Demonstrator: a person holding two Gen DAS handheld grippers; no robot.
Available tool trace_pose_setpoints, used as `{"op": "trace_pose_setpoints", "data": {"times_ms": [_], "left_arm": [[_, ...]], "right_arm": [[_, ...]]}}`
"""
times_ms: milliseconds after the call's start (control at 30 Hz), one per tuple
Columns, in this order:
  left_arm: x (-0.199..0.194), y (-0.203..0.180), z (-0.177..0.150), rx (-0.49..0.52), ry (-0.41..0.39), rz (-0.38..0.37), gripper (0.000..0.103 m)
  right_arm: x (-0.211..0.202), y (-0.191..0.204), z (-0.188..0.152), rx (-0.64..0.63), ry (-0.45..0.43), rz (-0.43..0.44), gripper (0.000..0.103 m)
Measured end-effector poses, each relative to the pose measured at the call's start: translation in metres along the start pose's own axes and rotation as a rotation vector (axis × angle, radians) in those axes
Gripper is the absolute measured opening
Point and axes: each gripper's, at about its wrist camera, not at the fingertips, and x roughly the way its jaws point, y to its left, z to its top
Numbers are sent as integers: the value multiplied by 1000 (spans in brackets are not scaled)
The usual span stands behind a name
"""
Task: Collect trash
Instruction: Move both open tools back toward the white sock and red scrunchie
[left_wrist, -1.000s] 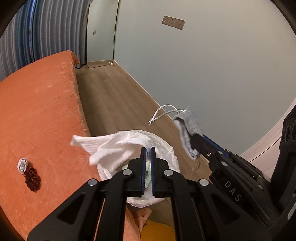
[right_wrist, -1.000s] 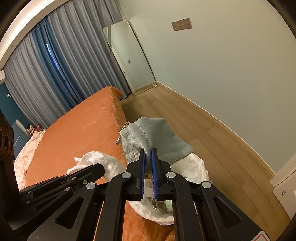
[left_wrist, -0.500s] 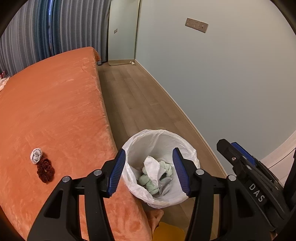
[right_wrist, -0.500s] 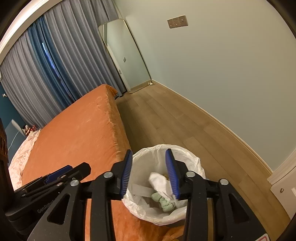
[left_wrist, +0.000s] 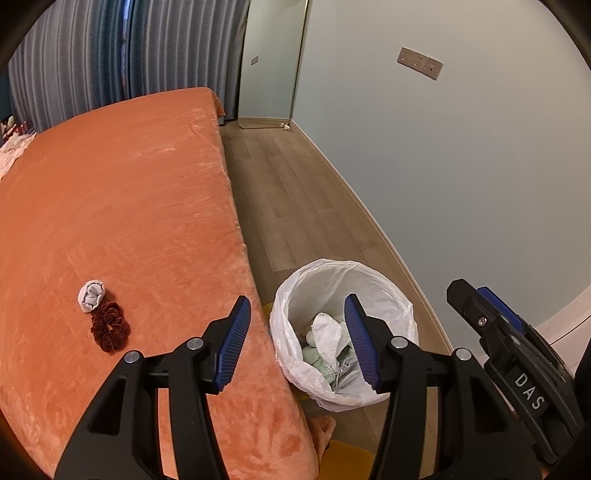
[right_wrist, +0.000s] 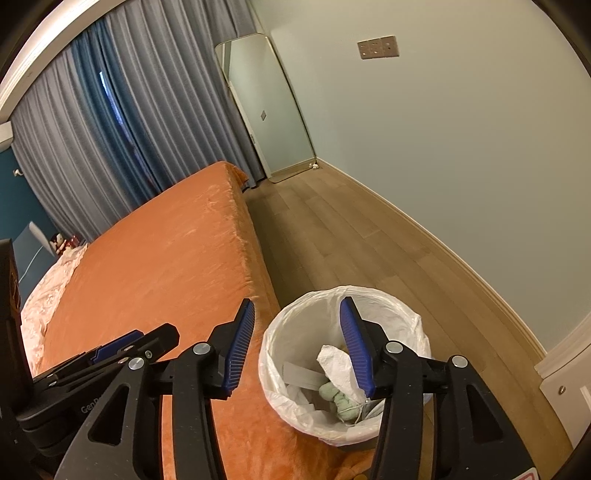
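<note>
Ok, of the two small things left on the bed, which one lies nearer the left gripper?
The dark red scrunchie. It lies just below the pale grey wad in the left wrist view, closer to the open left gripper.

Open floor (left_wrist: 295, 192) between bed (left_wrist: 122, 206) and wall (left_wrist: 461, 177), clear to the mirror (left_wrist: 269, 62). Bin (left_wrist: 343, 273) just beside the bed edge, mouth unobstructed, partly filled. On the bed only a scrunchie (left_wrist: 110, 326) and a white wad (left_wrist: 91, 295), touching.
</note>
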Motion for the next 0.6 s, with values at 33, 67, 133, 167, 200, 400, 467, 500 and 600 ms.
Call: {"op": "trace_pose_setpoints", "data": {"times_ms": [33,67,133,167,200,400,467,500,600], "left_arm": [[-1,3,0,-6,1,2,50],[-1,6,0,-11,1,2,50],[-2,12,0,-22,4,5,50],[-3,16,0,-28,4,8,50],[-4,20,0,-35,3,11,50],[-10,41,0,-66,-5,23,50],[-13,47,0,-73,-10,28,50],[-14,50,0,-77,-11,30,50],[-16,59,0,-91,-15,38,50]], "right_arm": [[0,3,-1,-5,1,2,48],[0,6,-1,-8,1,4,49],[0,11,-2,-15,3,8,51],[1,13,-2,-17,3,9,52],[1,16,-2,-21,4,11,53],[1,35,-5,-51,10,26,56],[2,42,-6,-60,12,33,56],[2,45,-7,-64,13,35,56],[2,55,-9,-78,19,45,56]]}}
